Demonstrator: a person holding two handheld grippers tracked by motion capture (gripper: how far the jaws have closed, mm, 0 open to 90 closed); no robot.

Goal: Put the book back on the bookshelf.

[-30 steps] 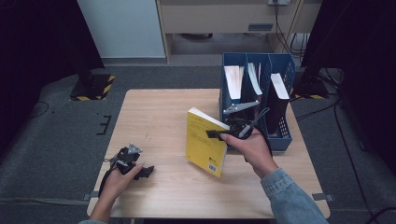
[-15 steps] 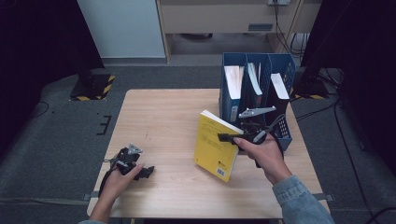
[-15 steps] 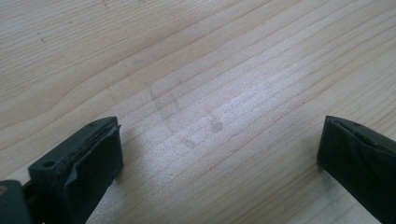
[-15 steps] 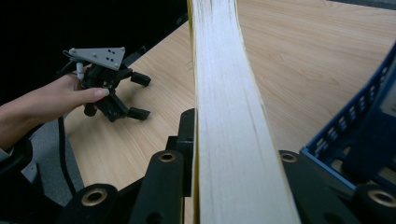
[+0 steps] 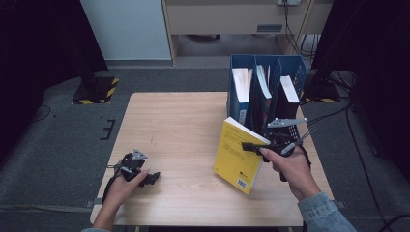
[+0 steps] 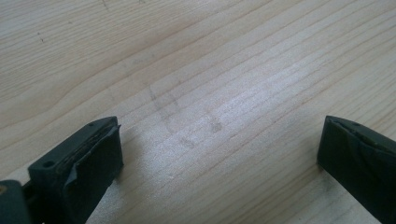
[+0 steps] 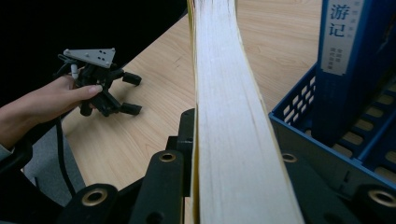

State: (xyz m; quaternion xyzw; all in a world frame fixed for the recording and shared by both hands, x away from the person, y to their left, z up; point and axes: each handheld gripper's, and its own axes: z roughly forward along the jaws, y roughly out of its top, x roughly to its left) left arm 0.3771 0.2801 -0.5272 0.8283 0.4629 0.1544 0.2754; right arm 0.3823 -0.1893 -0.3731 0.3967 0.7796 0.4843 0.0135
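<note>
**Yellow book gripped beside the blue file rack**

The right gripper (image 5: 252,146) clamps its jaws on a thick yellow paperback (image 5: 238,155), held tilted above the pale wood-grain surface (image 5: 179,125), just beside the slotted blue plastic file rack (image 5: 290,129). The left gripper (image 5: 153,177) rests near left, jaws wide and empty. Grey carpet surrounds.

Your right tongs (image 5: 249,146) are black with a grey three-cornered plate; your right sleeve (image 5: 323,215) is blue denim, cuff rolled.
</note>
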